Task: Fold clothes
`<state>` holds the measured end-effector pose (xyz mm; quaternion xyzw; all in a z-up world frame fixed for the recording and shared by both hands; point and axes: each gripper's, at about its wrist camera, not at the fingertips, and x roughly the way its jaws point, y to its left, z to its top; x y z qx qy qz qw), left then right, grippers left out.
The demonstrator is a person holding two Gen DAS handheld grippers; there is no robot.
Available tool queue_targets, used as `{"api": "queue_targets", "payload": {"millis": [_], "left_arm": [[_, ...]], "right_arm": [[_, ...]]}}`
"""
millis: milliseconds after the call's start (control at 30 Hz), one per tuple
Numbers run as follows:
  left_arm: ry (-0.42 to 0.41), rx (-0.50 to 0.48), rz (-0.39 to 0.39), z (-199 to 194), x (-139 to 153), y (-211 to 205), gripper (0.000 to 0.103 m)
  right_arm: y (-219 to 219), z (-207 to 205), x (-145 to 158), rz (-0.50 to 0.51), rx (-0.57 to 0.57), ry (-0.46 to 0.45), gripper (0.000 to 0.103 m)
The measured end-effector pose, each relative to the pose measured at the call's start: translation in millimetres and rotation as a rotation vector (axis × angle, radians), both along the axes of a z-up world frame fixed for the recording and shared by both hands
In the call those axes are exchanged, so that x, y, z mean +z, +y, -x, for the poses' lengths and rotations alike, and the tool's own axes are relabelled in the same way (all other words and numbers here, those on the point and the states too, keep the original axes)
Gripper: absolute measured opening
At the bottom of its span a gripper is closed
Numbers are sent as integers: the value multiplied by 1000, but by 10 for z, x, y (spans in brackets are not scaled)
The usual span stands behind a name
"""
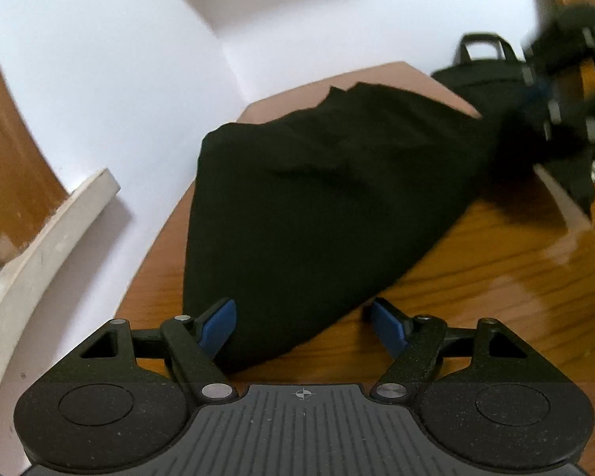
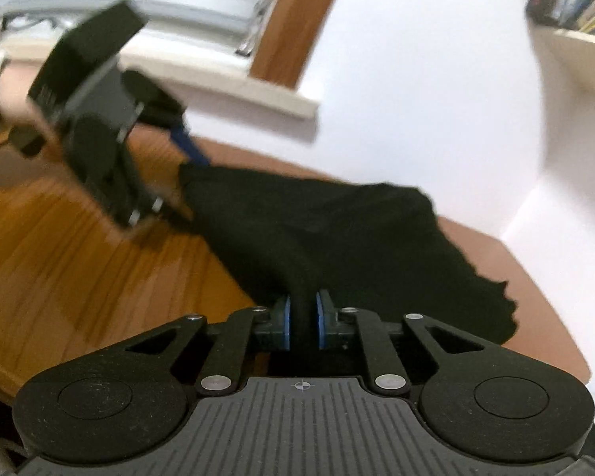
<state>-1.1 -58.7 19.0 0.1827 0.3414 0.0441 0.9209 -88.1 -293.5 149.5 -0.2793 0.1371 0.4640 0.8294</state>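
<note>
Black soft fabric garment [image 1: 321, 198] on glossy brown wooden table [image 1: 496, 277], long axis stretched between both tools. Right black two-finger gripper [image 2: 302, 319] clamped on bunched far end. Left black two-finger gripper [image 1: 303, 323] spread wide, blue pads [image 1: 218, 327] straddling near corner, not yet pinching. Near corner directly ahead of left jaws, closest to left.

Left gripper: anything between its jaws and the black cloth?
Nothing visible. The left gripper is open with a corner of the black cloth already lying between its jaws on the table. The right gripper is shut on another bunch.
</note>
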Motion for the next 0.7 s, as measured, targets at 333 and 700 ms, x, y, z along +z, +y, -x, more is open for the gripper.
{"api": "queue_targets", "payload": {"millis": [333,700], "left_arm": [[27,-36,-112,-70,-14,37,59],[96,65,-171,-22,62,164,43]], "right_arm": [[-115,-34,-23,6,-27,-1,12],[-213,-134,41,-32,-55,2,11]]}}
